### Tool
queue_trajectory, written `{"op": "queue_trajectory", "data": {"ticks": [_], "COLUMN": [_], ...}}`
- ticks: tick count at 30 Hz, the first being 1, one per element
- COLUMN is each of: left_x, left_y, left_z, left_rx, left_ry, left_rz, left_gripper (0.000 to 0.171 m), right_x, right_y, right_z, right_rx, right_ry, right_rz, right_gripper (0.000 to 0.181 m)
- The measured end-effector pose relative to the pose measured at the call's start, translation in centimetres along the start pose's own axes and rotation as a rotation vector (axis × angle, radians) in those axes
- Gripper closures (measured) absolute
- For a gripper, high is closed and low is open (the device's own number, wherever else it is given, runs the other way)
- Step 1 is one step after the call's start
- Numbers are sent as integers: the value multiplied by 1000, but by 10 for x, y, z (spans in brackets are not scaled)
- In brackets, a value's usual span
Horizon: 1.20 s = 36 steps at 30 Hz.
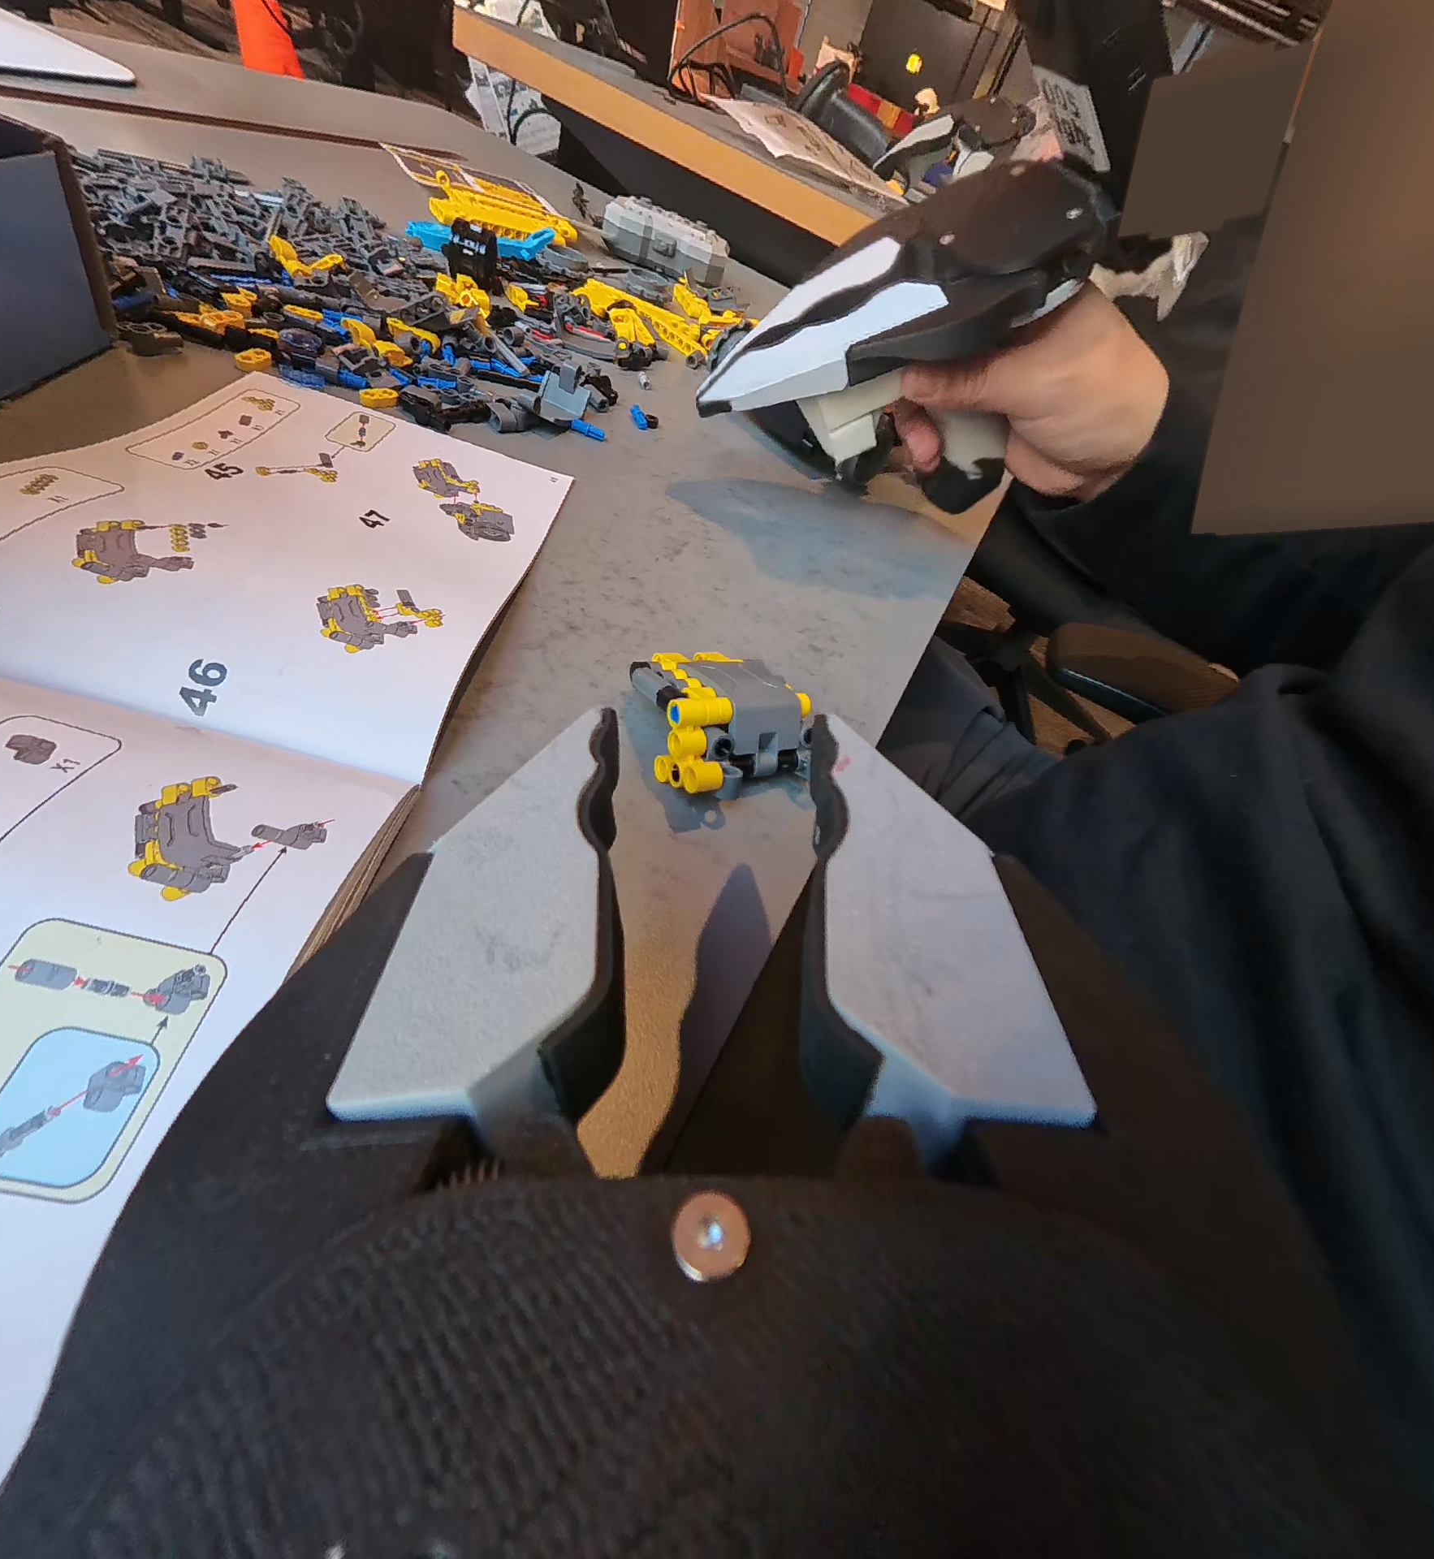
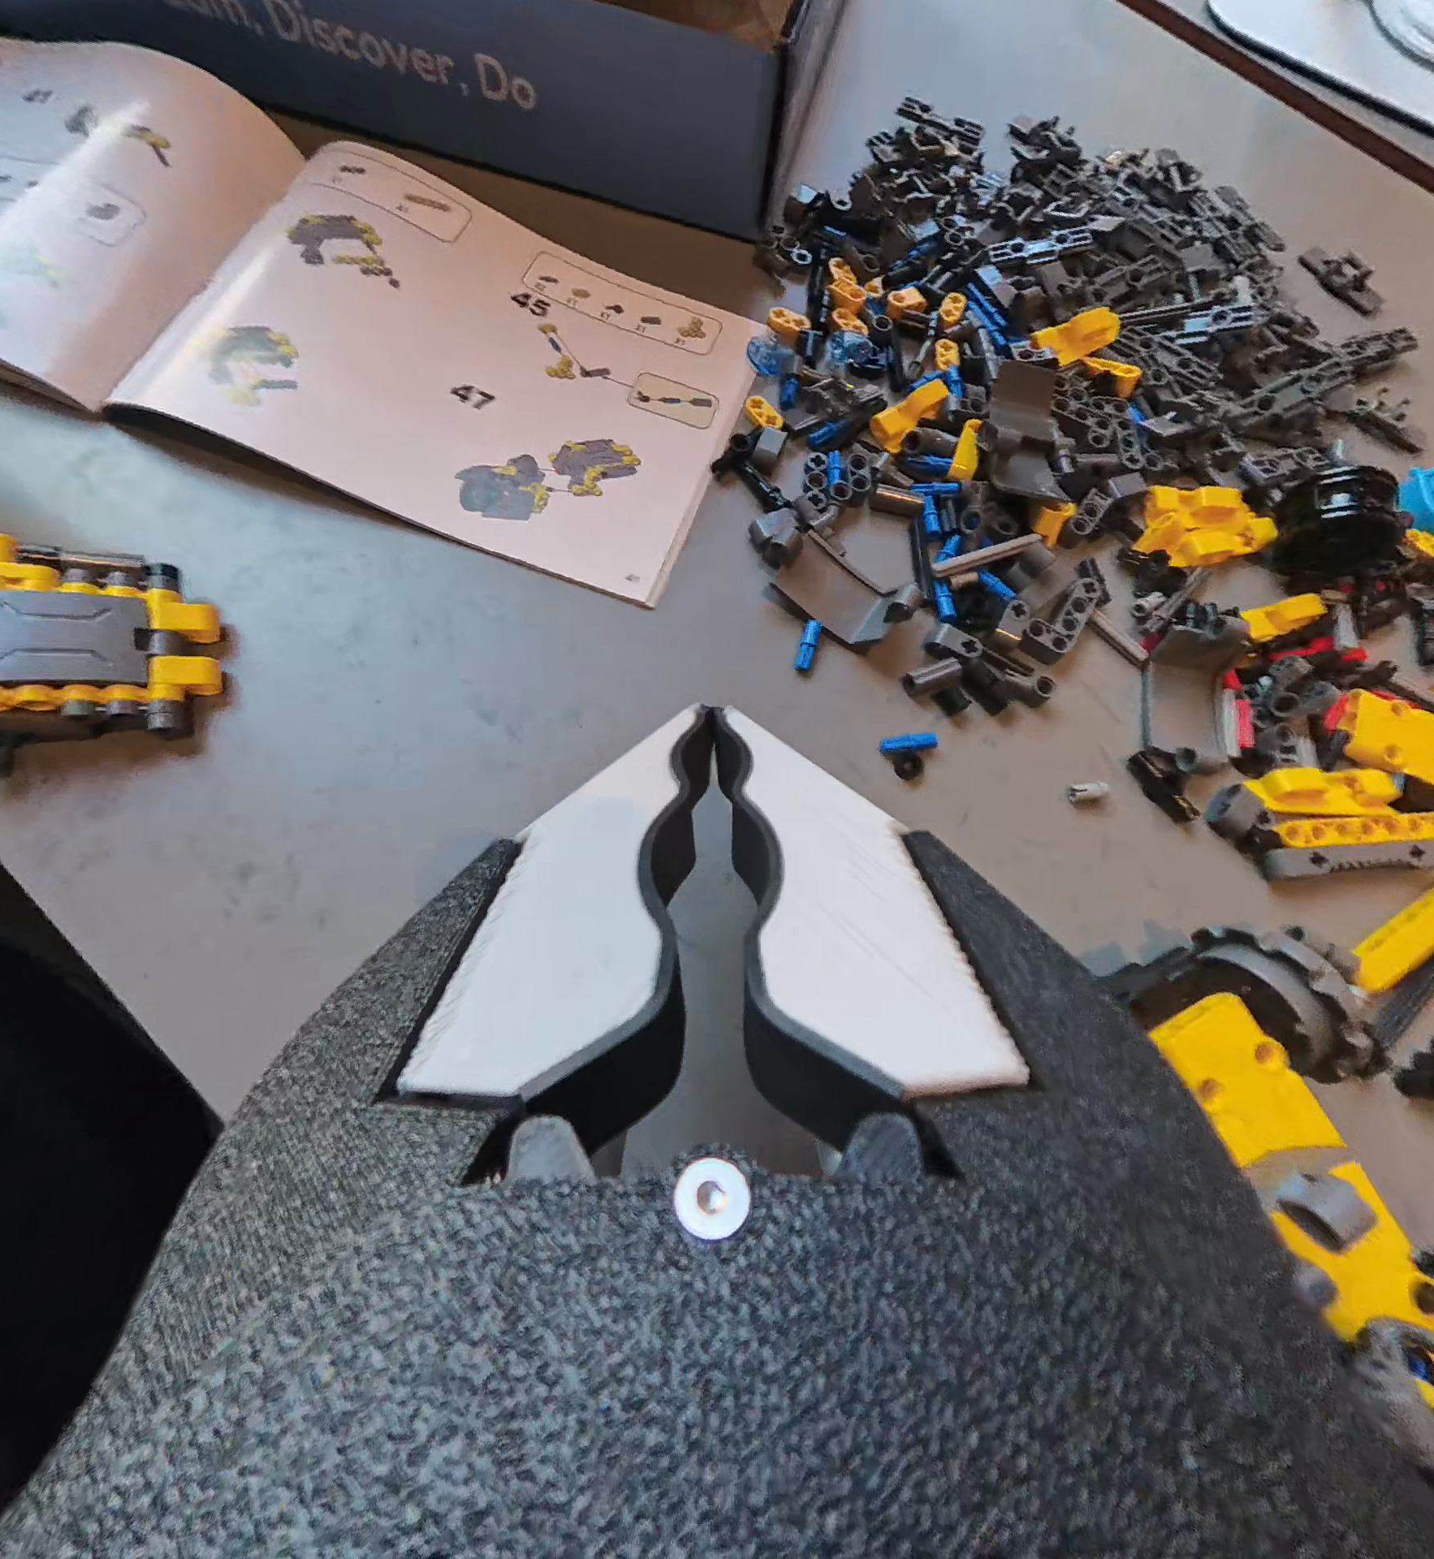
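Fingers of the left gripper (image 1: 709, 742) are standing wide apart and gripping nothing; the small yellow-and-grey brick assembly (image 1: 718, 725) is sitting on the grey table (image 1: 697, 540) just ahead of the tips, roughly between them, with the right tip seeming to be next to its side, though contact is hard to judge. Over at the right gripper (image 2: 712, 717), the fingers are pressing together at the tips with nothing between them, and they are hovering above bare tabletop; a lone blue pin (image 2: 908, 742) is lying nearest, to their right.

Judging by its build, the assembly is looking light and rigid, with smooth plastic faces that may be slippery; its pressed-together joints could be popping apart under a hard squeeze. Taking it across the flat grey panel's long sides seems safer than across the protruding yellow connectors.

An open instruction booklet (image 1: 216, 607) is lying to the left, and a pile of loose dark, blue and yellow parts (image 2: 1076, 405) is spreading beyond it beside a dark box (image 2: 528, 101). A larger yellow model (image 2: 1287, 1097) is being cut off at the right wrist view's edge. The assembly's underside is staying hidden, and a person's hand (image 1: 1043, 405) is covering the right gripper's handle.
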<state>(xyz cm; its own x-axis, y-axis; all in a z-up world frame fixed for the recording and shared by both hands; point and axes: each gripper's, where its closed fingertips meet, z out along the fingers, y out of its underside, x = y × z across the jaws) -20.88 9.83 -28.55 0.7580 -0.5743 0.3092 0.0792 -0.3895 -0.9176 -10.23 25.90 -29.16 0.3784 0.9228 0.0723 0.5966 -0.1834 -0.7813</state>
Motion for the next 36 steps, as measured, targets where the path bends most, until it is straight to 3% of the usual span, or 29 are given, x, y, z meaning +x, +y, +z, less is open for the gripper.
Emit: {"op": "queue_trajectory", "data": {"ticks": [4,8,14,22,27,36], "left_x": [0,-1,0,0,1,1], "left_y": [0,-1,-1,0,0,0], "left_z": [-1,-1,0,-1,-1,-1], "left_rx": [4,6,3,1,-3,-3], "left_ry": [3,4,9,12,15,25], "left_rz": [-8,-7,-8,-6,-5,-11], "left_gripper": [129,129,129,129,129,129], "right_x": [13,17,41,60,59,61], "right_y": [-4,-11,-4,11,18,31], "right_z": [-8,-16,-14,5,18,30], "right_rx": [-28,-93,-336,-631,-712,-772], "right_ry": [51,37,29,-78,-156,-220], "right_rz": [-70,-84,-236,-452,-435,-239], "right_gripper": [171,144,154,152,156,164]}}
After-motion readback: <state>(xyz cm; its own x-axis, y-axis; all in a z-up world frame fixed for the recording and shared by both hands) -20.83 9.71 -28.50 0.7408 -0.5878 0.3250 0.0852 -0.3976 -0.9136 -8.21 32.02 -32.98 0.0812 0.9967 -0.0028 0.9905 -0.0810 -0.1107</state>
